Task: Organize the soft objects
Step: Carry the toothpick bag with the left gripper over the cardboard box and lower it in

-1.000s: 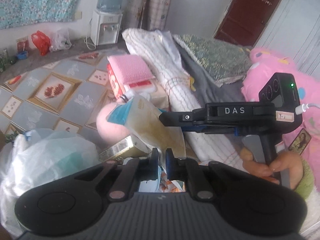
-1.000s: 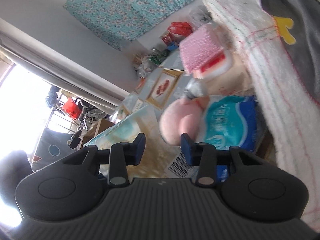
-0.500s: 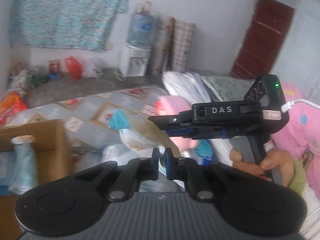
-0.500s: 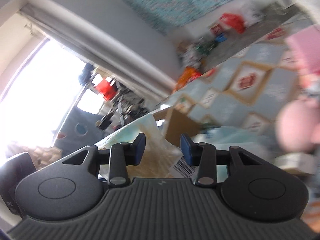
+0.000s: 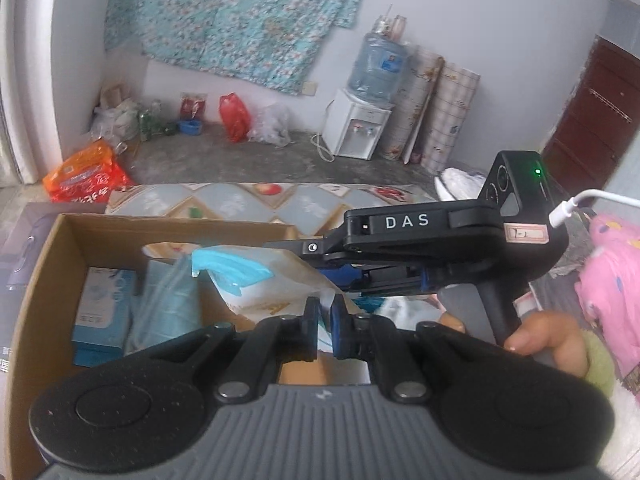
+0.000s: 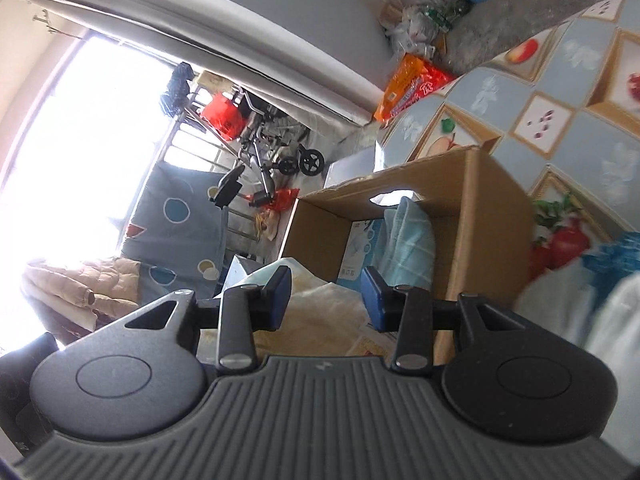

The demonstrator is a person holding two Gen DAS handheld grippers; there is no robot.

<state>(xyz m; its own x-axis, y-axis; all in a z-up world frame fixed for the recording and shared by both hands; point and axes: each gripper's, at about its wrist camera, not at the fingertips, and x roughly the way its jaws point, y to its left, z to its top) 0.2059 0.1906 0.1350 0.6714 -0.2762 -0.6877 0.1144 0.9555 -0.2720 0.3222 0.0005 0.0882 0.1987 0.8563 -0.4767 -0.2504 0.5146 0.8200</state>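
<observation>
Two grippers carry one soft pack [image 5: 260,284] over the cardboard box [image 5: 48,276].
Left gripper [image 5: 325,316] pinches its near edge; right gripper [image 6: 325,294] holds its body, box ahead and below.

The white letters "DAS" stand on the black side of the right gripper [image 5: 320,258] in the left wrist view. A small paper sticker [image 5: 524,234] behind them bears handwriting too small to read. The print on the orange bag [image 5: 86,178] is blurred.
</observation>
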